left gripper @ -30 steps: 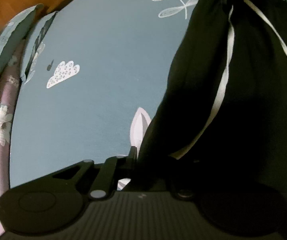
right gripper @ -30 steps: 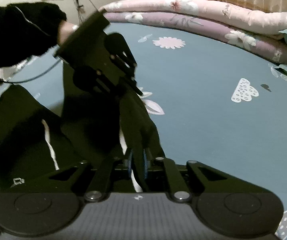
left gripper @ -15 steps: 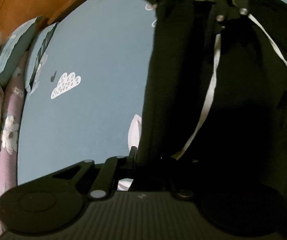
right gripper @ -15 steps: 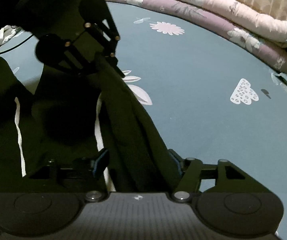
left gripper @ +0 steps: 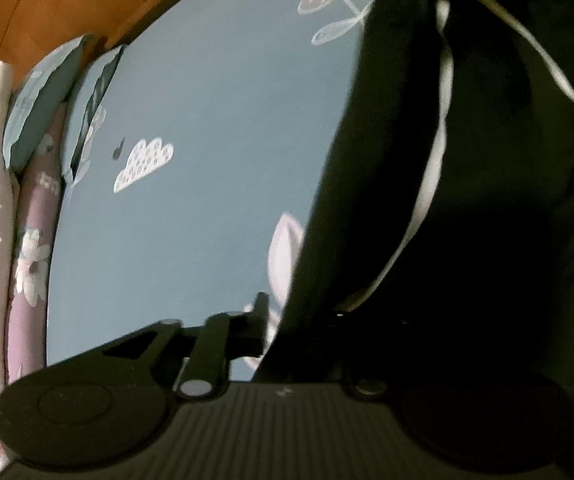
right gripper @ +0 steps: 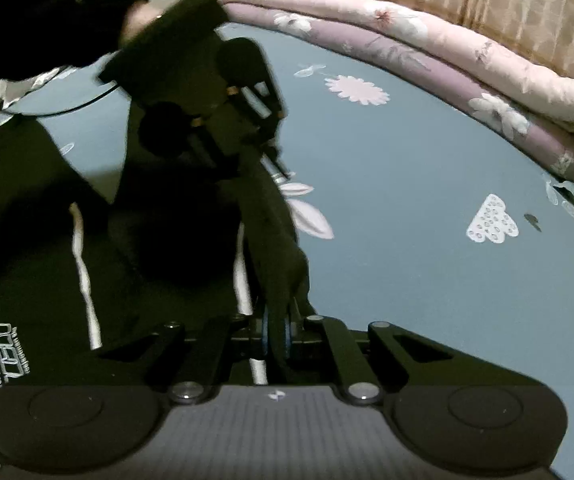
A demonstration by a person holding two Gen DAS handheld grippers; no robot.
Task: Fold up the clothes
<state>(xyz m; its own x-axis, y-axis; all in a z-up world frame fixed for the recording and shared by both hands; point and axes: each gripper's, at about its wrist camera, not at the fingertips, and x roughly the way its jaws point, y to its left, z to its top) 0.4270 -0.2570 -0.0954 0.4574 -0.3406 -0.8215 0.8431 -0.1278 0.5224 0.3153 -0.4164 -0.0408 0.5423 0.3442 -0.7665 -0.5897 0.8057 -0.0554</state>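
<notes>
Reclosed, right tongs [right gripper: 275, 330] pinch the black garment's [right gripper: 47, 264] fold; left tongs [left gripper: 299, 320], apparently loosening, straddle it.

black garment [right gripper: 39, 248], white stripes; bunched, lifted off bedsheet [right gripper: 407, 184]

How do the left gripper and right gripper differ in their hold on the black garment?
The right gripper is shut, blue pads pinching a fold of the black garment; on the left gripper the jaws have just been opening, fabric between them, a gap beside its visible finger. Both right gripper fingers show; the left gripper's far finger is hidden behind cloth. Both angle down over the blue bedsheet.
</notes>
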